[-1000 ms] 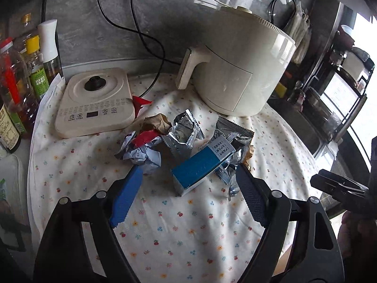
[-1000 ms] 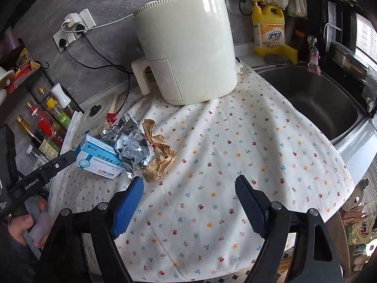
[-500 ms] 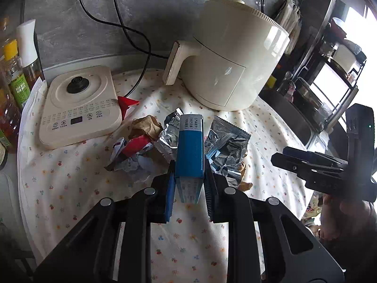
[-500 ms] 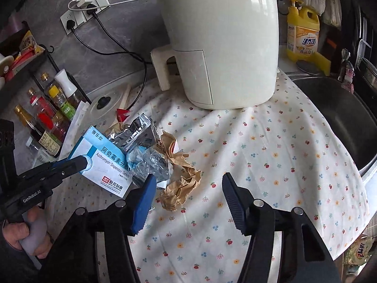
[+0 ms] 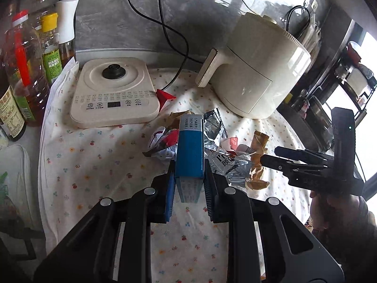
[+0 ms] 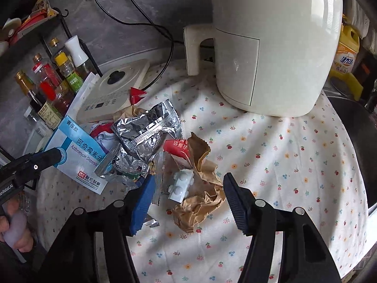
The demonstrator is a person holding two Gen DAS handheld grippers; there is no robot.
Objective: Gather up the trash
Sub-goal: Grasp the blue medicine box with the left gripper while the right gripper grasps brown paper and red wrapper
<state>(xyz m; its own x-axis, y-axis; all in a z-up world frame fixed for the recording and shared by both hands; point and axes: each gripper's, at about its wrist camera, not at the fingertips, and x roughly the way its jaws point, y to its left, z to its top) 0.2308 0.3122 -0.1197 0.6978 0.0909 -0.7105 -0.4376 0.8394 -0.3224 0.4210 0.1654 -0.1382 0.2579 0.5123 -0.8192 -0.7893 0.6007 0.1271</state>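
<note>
**One medicine box pinched, one paper wrapper straddled**

One blue-and-white medicine box (image 5: 189, 151) is being pinched by the left tool (image 5: 189, 188), the two pads pressed against its long sides; the box is being held clear of the flowered cloth (image 5: 99, 165) that covers the counter, printed end pointing away from the camera. In the right wrist view the same box (image 6: 77, 151) is seen at the left edge, one dark finger (image 6: 47, 158) lying across its face.

The right tool (image 6: 186, 195) is being held spread over the litter heap, its jaws having just been opening; one crumpled brown paper wrapper (image 6: 200, 193) and one white blister strip (image 6: 182, 184) are lying between the fingers, untouched by the pads. Just beyond them, two crumpled silver foil packets (image 6: 143, 132) are lying, one partly over the other, and one red-and-white wrapper (image 6: 175, 148) is tucked against the brown paper. One red paper scrap (image 6: 136, 93) is lying beside the induction cooker (image 5: 113, 94).

One cream air fryer (image 5: 254, 75) is standing at the back of the cloth, its handle turned toward the heap. At least four condiment bottles (image 5: 23, 70) are standing at the left, off the cloth. One yellow detergent jug (image 6: 346, 59) is standing beside the sink (image 6: 353, 127). A person's hand (image 6: 14, 226) is seen gripping the left tool's handle.
</note>
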